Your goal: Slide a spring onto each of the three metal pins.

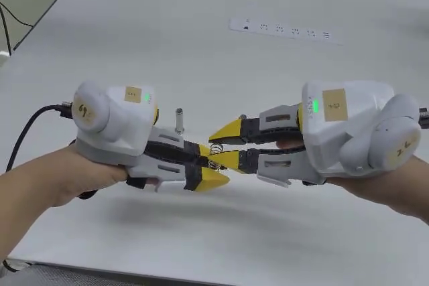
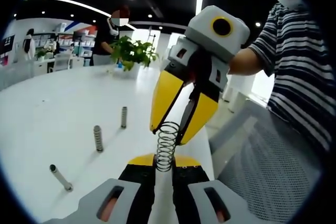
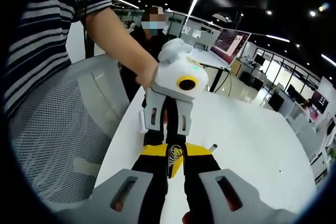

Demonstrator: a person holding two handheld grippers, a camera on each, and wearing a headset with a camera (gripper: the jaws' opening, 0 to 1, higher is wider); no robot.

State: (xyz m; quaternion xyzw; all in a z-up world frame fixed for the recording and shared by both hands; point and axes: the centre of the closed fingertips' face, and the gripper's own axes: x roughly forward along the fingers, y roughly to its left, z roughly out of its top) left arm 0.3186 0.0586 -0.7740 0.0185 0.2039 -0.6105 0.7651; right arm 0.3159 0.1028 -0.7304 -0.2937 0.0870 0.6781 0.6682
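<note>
Steel spring (image 2: 167, 148) clenched between left gripper (image 2: 164, 162) tips; right gripper (image 2: 167, 135) released, jaws spread around spring's far end.

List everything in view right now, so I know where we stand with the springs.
workbench: one, white
spring: one, silver, held above the workbench
metal pins: three, grey, standing apart on the workbench; two look spring-wrapped
power strip: one, white, far side of workbench
cable: one, black, left edge of workbench
potted plant: one, green, beyond the pins
mesh chair: one, grey, beside workbench
left gripper: white, yellow tips, shut on spring
right gripper: white, yellow tips, open around spring
left hand, right hand: holding the grippers
</note>
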